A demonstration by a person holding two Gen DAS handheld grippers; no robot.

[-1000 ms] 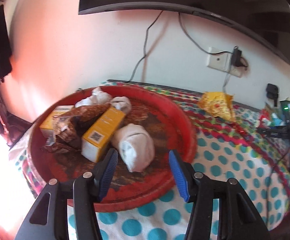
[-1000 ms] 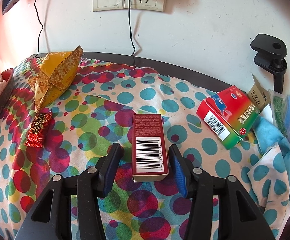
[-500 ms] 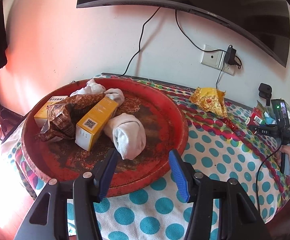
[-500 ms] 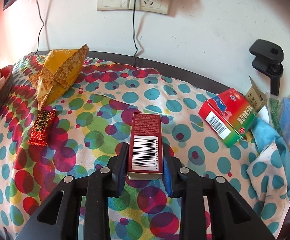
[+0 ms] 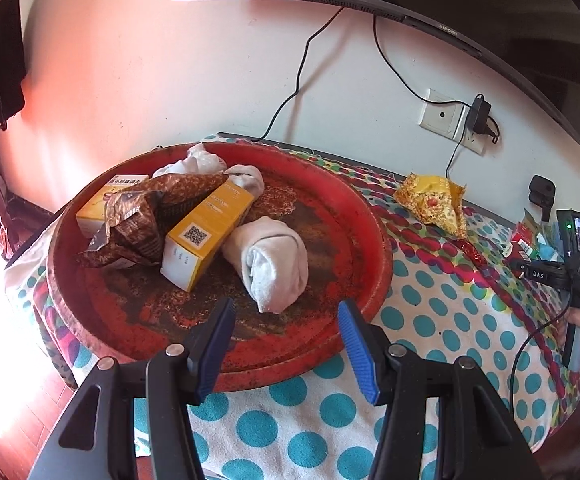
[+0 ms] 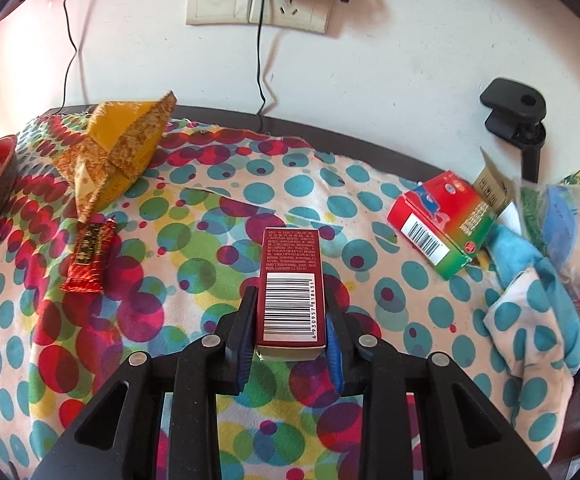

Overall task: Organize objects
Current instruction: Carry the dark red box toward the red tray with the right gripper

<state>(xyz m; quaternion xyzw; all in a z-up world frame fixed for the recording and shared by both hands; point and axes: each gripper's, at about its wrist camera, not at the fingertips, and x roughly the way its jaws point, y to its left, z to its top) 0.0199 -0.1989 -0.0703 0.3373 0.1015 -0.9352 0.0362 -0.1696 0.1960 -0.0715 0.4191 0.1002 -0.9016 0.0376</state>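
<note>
My right gripper (image 6: 290, 320) is shut on a dark red box (image 6: 291, 280) with a barcode, its far end over the dotted tablecloth (image 6: 193, 280). A red-green box (image 6: 442, 218) lies at the right, a red candy bar (image 6: 89, 256) and a yellow snack bag (image 6: 117, 148) at the left. My left gripper (image 5: 285, 344) is open and empty over the near rim of a round red tray (image 5: 374, 232). The tray holds a rolled white sock (image 5: 273, 264), a yellow box (image 5: 205, 232), a brown wrapper (image 5: 141, 216), another yellow box (image 5: 105, 200) and more socks (image 5: 205, 162).
A wall socket (image 6: 257, 4) with a charger and cables sits behind the table. A black clamp (image 6: 518, 120) and plastic bags (image 6: 570, 224) stand at the right edge. A monitor (image 5: 450, 8) hangs above. The other hand with its gripper (image 5: 570, 264) shows at the right of the left wrist view.
My right gripper closed on the dark red box and raised it slightly. My left gripper drew back and up from the tray, staying open.
</note>
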